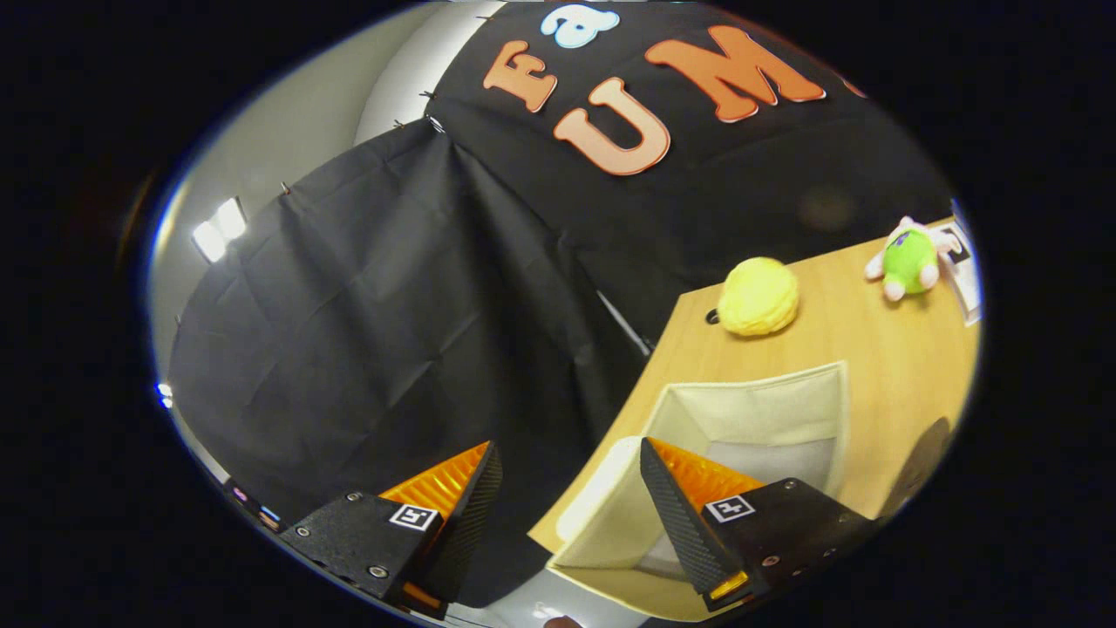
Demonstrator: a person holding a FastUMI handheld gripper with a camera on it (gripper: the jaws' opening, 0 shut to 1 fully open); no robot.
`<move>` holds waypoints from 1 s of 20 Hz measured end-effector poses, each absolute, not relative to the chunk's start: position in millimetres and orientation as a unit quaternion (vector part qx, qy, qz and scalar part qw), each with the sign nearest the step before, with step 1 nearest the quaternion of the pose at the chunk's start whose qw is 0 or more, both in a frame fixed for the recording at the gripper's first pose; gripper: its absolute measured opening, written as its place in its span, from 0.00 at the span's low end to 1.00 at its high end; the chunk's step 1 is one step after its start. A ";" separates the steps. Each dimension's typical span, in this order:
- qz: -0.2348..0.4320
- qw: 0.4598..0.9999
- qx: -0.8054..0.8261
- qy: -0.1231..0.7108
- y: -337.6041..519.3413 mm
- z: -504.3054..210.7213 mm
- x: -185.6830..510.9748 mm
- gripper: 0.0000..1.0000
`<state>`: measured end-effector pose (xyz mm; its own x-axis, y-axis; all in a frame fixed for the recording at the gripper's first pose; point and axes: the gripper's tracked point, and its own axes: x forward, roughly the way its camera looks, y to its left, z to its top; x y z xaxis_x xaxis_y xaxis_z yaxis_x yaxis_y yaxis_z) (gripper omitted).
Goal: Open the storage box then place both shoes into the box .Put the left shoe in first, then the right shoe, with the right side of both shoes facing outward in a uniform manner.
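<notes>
A cream fabric storage box stands open on the wooden table, near the table's left edge. Its inside looks empty from here, with a pale floor showing. My gripper is open and holds nothing. It hovers tilted above the table's edge, with one finger over the box's near corner and the other finger out over the black cloth. A dark rounded shape lies just past the box on the right; I cannot tell what it is.
A yellow plush ball sits on the table beyond the box. A green and white plush toy lies farther back, beside a white item at the table's far side. Black cloth walls hang close behind and left of the table.
</notes>
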<state>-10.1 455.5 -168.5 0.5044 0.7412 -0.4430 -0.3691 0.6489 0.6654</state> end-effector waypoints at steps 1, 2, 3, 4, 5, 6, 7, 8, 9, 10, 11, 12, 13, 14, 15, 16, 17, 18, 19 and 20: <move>0.328 0.836 0.222 0.379 436.8 -181.2 -11.4 0.95; 0.321 0.844 0.194 0.384 416.9 -193.1 -14.3 0.96; 0.305 0.854 0.171 0.384 394.4 -203.1 -12.6 0.96; 0.285 0.866 0.153 0.382 369.1 -210.1 -7.0 0.96; 0.271 0.873 0.138 0.381 348.9 -216.8 -6.6 0.96; 0.259 0.877 0.130 0.383 330.9 -222.8 -10.1 0.96; 0.250 0.878 0.126 0.387 314.2 -229.3 -13.8 0.96; 0.240 0.878 0.124 0.394 298.4 -236.9 -18.0 0.96; 0.230 0.878 0.120 0.401 283.0 -244.8 -21.1 0.96; 0.215 0.880 0.115 0.408 266.5 -253.7 -22.1 0.96; 0.199 0.882 0.108 0.413 250.1 -263.4 -24.7 0.96; 0.183 0.885 0.104 0.416 235.2 -273.2 -25.9 0.96; 0.171 0.884 0.101 0.424 223.0 -284.3 -30.7 0.96; 0.165 0.875 0.108 0.442 214.9 -297.3 -40.3 0.93; 0.164 0.866 0.124 0.456 211.1 -308.5 -46.0 0.93; 0.161 0.858 0.135 0.470 206.3 -319.7 -51.9 0.90; 0.152 0.852 0.140 0.481 200.1 -328.9 -53.8 0.89; 0.140 0.851 0.141 0.485 192.8 -336.3 -54.7 0.88; 0.130 0.854 0.135 0.486 186.7 -341.9 -53.9 0.87; 0.119 0.856 0.125 0.488 180.6 -347.5 -54.0 0.85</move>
<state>-54.0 180.6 -347.5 0.4957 0.3266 -0.8047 -0.0820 0.9401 0.3310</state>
